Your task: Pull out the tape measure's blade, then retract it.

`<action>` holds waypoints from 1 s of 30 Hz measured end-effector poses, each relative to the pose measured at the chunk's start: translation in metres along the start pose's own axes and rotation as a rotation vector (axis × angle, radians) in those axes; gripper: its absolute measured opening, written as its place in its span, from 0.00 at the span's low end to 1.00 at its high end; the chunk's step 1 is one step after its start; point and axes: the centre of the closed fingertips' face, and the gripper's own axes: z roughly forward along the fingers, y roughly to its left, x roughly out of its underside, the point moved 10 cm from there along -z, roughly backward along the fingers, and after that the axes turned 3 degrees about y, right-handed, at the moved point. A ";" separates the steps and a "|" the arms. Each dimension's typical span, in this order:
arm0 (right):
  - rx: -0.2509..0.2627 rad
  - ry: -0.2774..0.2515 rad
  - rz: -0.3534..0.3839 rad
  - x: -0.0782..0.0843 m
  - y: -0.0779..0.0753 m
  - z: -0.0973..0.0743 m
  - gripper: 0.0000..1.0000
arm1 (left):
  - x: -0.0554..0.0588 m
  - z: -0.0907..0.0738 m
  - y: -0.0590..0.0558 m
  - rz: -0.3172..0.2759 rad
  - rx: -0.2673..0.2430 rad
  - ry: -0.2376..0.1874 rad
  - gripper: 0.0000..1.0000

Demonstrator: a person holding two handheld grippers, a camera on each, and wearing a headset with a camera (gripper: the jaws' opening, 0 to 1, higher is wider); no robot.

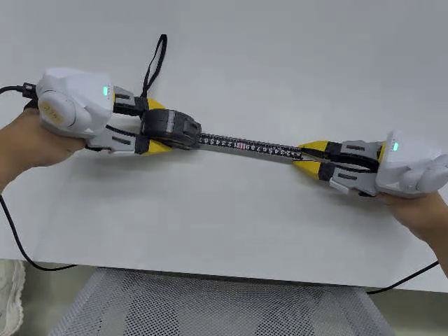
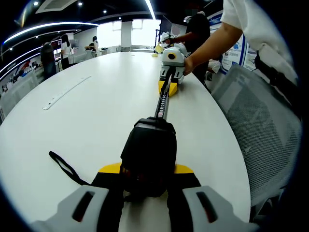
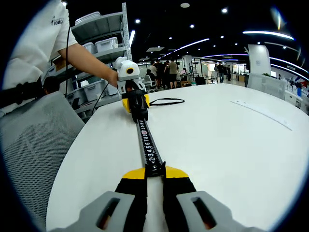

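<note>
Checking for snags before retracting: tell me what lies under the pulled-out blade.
Only bare white table shows along both sides of the blade, stretched between the case in the left gripper and the right gripper. The strip directly beneath it is covered.

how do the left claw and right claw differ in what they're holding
The left claw is shut on the black tape measure case; the right claw is shut on the blade tip. The left claw's jaws stand wide around the case; the right claw's nearly meet. Both have yellow tips.
</note>
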 end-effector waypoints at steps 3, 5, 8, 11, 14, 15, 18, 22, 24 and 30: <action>0.002 0.001 0.004 0.003 -0.001 -0.006 0.09 | 0.000 0.000 0.000 0.002 0.001 0.002 0.31; 0.006 -0.001 0.008 0.004 -0.002 -0.010 0.09 | 0.000 0.000 0.000 0.001 0.001 0.002 0.31; 0.010 0.003 0.008 0.006 -0.002 -0.014 0.09 | 0.000 0.000 0.000 0.001 0.000 0.003 0.31; 0.013 0.005 0.006 0.006 -0.002 -0.017 0.09 | 0.000 -0.001 0.000 0.000 0.000 0.004 0.31; 0.016 0.006 0.006 0.007 -0.002 -0.019 0.09 | 0.001 -0.001 0.000 0.001 -0.001 0.006 0.31; 0.017 0.007 0.006 0.007 -0.003 -0.020 0.09 | 0.001 -0.001 0.000 0.001 -0.001 0.007 0.31; 0.019 0.009 0.009 0.009 -0.003 -0.023 0.09 | 0.000 -0.001 0.000 0.000 0.000 0.009 0.31; 0.023 0.007 0.015 0.010 -0.003 -0.028 0.09 | 0.000 -0.001 0.001 0.000 -0.001 0.008 0.31; 0.023 0.010 0.011 0.011 -0.002 -0.030 0.09 | 0.000 -0.001 0.001 0.001 -0.001 0.009 0.31; 0.025 0.009 0.013 0.012 -0.004 -0.036 0.08 | 0.000 -0.001 0.000 0.000 0.000 0.009 0.31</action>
